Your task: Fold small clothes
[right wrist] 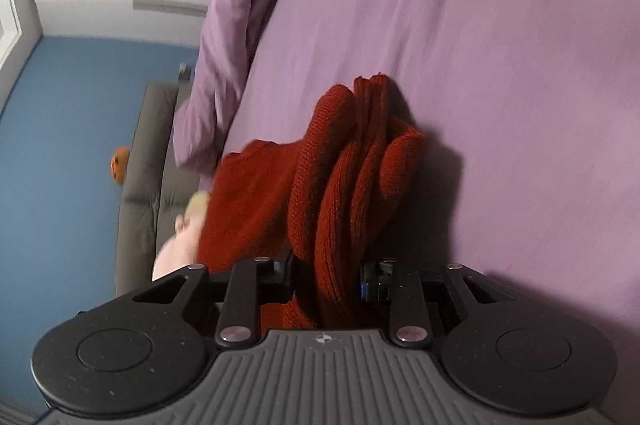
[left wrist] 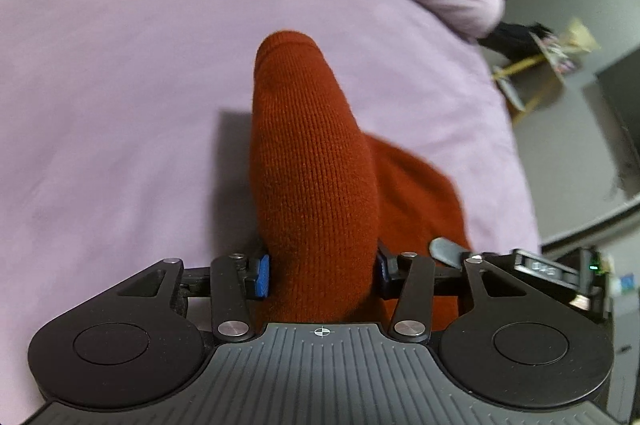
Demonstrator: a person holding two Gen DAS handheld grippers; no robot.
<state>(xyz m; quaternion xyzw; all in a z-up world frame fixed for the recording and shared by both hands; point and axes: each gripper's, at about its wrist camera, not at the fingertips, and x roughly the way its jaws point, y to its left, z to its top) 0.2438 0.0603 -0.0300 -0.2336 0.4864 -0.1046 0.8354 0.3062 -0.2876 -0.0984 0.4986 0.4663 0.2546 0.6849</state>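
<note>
**Both tongs clamped on the rust knit, its length running straight away from each**

I have the left tongs [left wrist: 322, 275] closed on the rust-red knit garment [left wrist: 312, 161]: the blue pads [left wrist: 262, 275] press in on either side of a thick roll of fabric. From that grip the knit runs up the centre of the frame, away from me along the line of the fingers, and ends in a rounded tip just above the middle. More of it spreads out to the lower right, over the lilac bed sheet [left wrist: 120, 65].

In the right wrist view, the right tongs [right wrist: 326, 283] are likewise clamped on a bunched, pleated part of the same garment [right wrist: 352, 177]. It fans out above them towards the centre, with a flatter panel reaching to the left of the frame. The bed sheet [right wrist: 500, 65] fills the right and upper part, and the blanket [right wrist: 224, 37] lies heaped at upper left.

As I read it, the cloth is held lifted between both hands, neither nearer than the other. The next move turns on that long axis: I would carry the two held ends forward, together, so the hanging length lays down flat. Uneven travel would twist the fold.
</note>
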